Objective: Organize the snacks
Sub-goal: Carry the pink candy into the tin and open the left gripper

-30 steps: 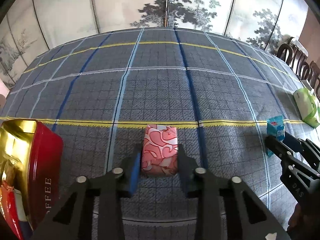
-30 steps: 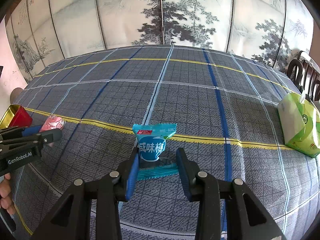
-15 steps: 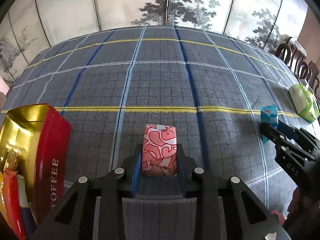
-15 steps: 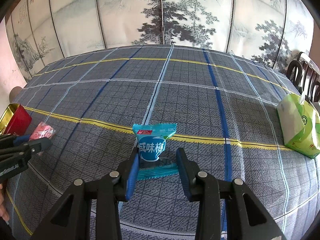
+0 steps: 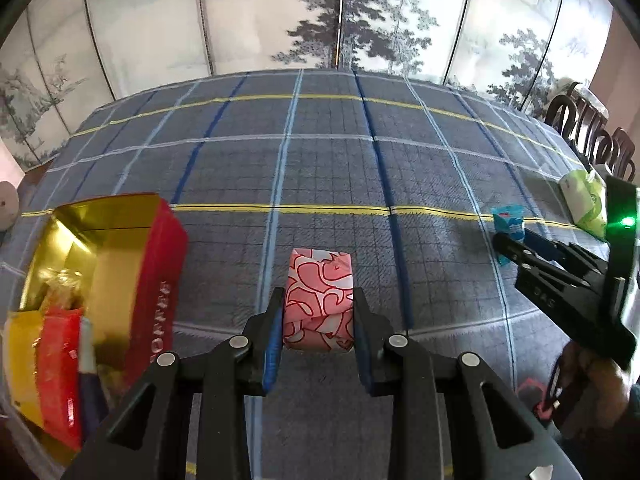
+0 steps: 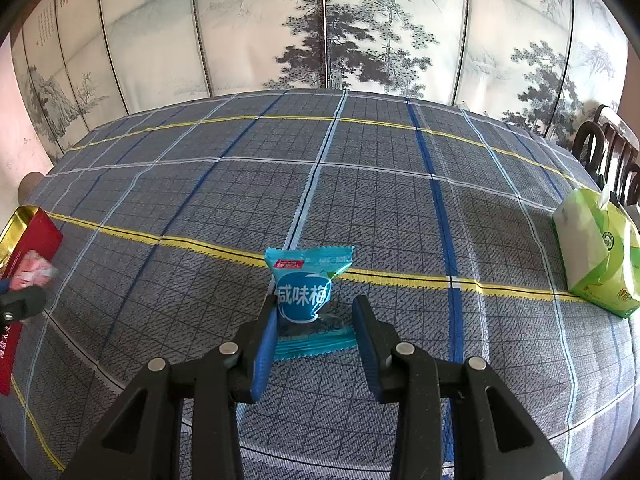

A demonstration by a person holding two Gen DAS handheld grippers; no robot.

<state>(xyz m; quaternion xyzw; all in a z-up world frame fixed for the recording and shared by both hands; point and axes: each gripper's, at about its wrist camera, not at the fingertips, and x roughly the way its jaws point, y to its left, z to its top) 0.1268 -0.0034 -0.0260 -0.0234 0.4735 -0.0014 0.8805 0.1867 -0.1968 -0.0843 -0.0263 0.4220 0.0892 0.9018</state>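
Note:
A pink snack with red swirls (image 5: 318,300) hangs above the plaid tablecloth, and my left gripper (image 5: 318,298) is shut on it. Close on its left stands an open red and gold tin (image 5: 160,264) with several wrapped snacks inside. In the right wrist view the same pink snack (image 6: 32,270) and left gripper (image 6: 20,304) sit at the far left, in front of the tin (image 6: 34,236). My right gripper (image 6: 315,304) is shut on a blue snack packet (image 6: 306,280), which stands upright between the pads. The left wrist view shows that packet (image 5: 507,222) at the right gripper's (image 5: 516,248) tip.
A green tissue pack (image 6: 596,256) lies at the table's right edge, with dark wooden chairs (image 6: 612,152) behind it. A painted folding screen closes off the far side. A person's hand (image 5: 592,384) holds the right gripper's handle.
My left gripper has risen and moved left toward the tin with the pink snack in it. The tin now shows larger and nearer. The right gripper and blue packet have not moved.

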